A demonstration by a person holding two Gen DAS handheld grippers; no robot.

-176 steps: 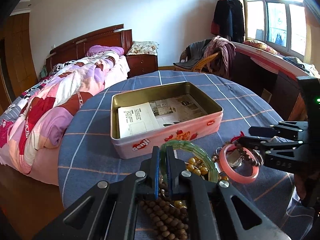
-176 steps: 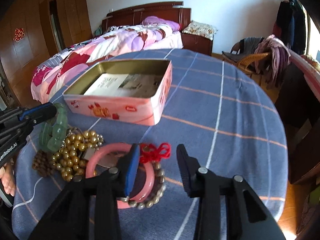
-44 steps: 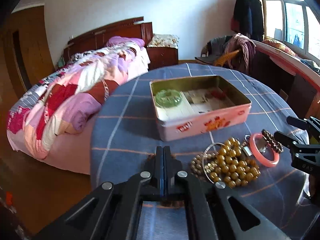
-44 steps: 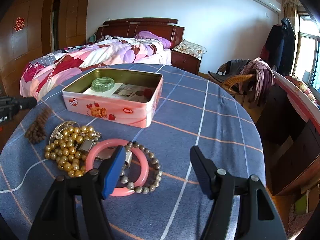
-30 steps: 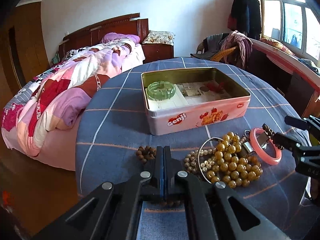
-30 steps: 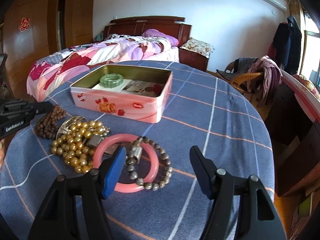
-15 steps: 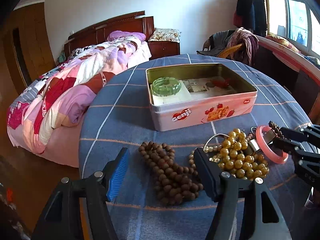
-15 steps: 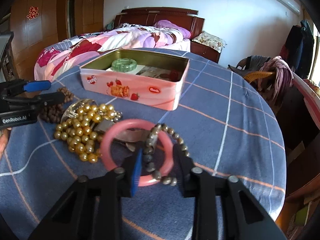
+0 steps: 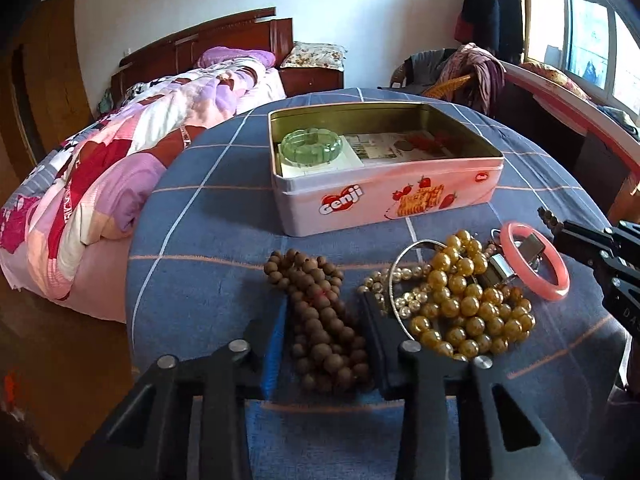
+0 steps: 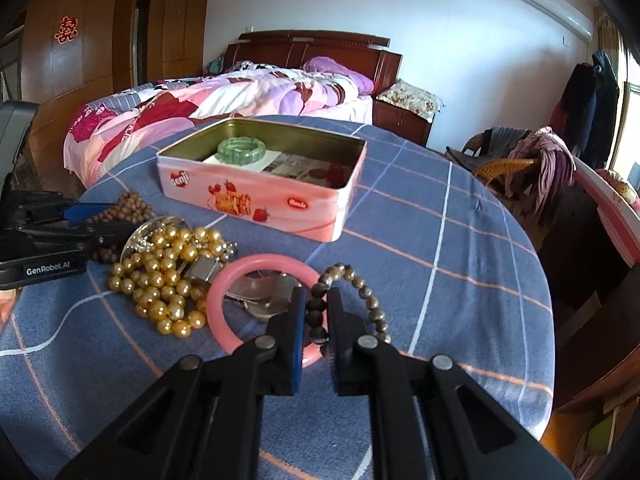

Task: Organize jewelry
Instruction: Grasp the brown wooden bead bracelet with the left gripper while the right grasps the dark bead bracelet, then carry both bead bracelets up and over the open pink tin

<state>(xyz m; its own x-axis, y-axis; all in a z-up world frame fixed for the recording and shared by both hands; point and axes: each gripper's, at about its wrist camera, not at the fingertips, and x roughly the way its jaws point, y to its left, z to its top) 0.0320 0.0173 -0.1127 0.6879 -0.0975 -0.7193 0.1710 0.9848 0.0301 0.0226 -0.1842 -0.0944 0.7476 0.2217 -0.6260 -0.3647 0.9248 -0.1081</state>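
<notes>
Two pieces are already put away in the open pink biscuit tin (image 9: 384, 200) on my blue checked tablecloth (image 9: 208, 248): the pale green jade-like bangle (image 9: 311, 149) sits at its left end on the printed paper lining, and a small red item (image 10: 335, 173) lies toward the other end, too small for me to name. The rest is not yet sorted and lies in a heap just in front of the tin. My left gripper (image 9: 322, 320) straddles the string of dark brown wooden beads (image 9: 320, 320); its jaws are closing with the beads between them, but I cannot see the pads pressing yet. My right gripper (image 10: 316, 316) is pinched down on the bracelet of grey-brown stone beads (image 10: 360, 300), which lies across the near edge of the smooth pink bangle (image 10: 256, 304). Beside that bangle are the strand of large gold-coloured pearls (image 9: 460, 300), a smaller pale bead strand with a thin silver hoop (image 9: 400, 280), and some flat metal pieces (image 10: 264, 294) lying inside the pink ring. So I judge the job under halfway: two in the tin, two being picked up, and at least four more to go.
</notes>
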